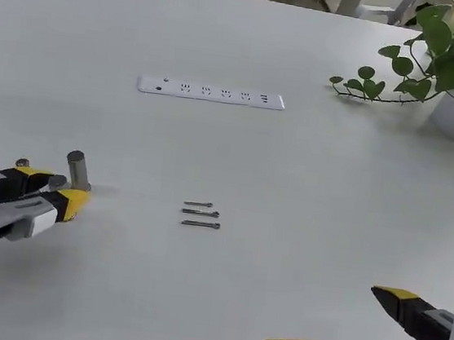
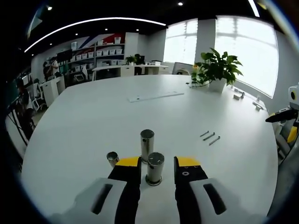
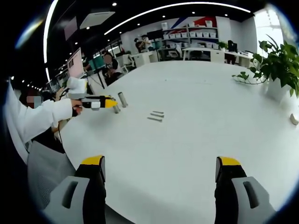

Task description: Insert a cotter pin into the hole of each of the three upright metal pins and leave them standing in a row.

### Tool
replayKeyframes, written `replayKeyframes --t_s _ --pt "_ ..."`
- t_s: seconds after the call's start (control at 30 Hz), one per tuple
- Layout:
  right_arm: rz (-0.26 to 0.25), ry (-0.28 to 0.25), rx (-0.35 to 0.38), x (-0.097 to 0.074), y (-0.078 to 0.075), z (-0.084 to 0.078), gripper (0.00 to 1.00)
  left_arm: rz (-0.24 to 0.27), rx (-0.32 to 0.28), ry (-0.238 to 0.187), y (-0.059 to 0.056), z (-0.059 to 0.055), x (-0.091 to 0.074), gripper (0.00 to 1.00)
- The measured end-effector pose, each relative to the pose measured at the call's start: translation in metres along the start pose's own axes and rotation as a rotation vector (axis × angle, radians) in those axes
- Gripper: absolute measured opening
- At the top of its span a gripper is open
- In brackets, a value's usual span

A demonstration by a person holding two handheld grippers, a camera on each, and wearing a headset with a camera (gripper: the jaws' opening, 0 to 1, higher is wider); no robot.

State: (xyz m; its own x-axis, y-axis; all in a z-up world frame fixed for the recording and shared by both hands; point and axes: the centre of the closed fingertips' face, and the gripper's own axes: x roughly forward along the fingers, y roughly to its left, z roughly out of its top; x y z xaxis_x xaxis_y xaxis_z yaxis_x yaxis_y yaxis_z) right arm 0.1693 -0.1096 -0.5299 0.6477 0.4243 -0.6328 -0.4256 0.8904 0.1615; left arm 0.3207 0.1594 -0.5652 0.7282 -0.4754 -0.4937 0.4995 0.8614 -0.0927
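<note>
Three silvery metal pins (image 2: 147, 140) stand upright, clustered close together on the white worktop (image 1: 307, 187). Three thin cotter pins (image 1: 201, 213) lie flat and parallel, side by side, well apart from them.

head view: we look forward and down over the white table (image 1: 327, 231)
left gripper view: we sit low, close behind the upright metal pins (image 2: 147, 142)
right gripper view: we look across the table from farther off
shared: the cotter pins (image 1: 201, 214), in all three
</note>
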Motion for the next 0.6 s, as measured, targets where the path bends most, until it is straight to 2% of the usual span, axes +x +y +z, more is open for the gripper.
replayKeyframes --t_s 0.1,0.3,0.33,0.37,0.53,0.57,0.6 --pt "0.0 -0.001 0.003 0.0001 0.0003 0.0001 0.96 0.0 -0.003 0.005 0.0007 -0.0013 0.0002 0.11" --pt "-0.001 -0.001 0.003 0.0005 0.0005 0.0012 0.96 -0.007 -0.004 -0.001 0.002 -0.0007 -0.0004 0.11" --pt "0.0 -0.002 0.003 0.0002 0.0007 0.0013 0.96 0.003 0.049 -0.003 0.0038 0.0005 -0.0005 0.1" --pt "0.0 -0.003 0.003 0.0002 0.0006 0.0016 0.96 -0.003 0.067 0.002 0.0022 0.0 -0.0004 0.1" --pt "-0.002 -0.009 0.003 -0.0007 0.0004 0.0027 0.96 0.004 0.065 0.009 -0.0002 -0.0013 -0.0037 0.1" --pt "-0.001 -0.008 0.003 -0.001 0.0006 0.0028 0.96 0.003 0.104 0.028 -0.003 -0.0026 -0.0059 0.1" --pt "0.0 -0.008 0.002 -0.0011 0.0008 0.0028 0.96 0.0 0.119 0.032 -0.0042 -0.0028 -0.0065 0.09"
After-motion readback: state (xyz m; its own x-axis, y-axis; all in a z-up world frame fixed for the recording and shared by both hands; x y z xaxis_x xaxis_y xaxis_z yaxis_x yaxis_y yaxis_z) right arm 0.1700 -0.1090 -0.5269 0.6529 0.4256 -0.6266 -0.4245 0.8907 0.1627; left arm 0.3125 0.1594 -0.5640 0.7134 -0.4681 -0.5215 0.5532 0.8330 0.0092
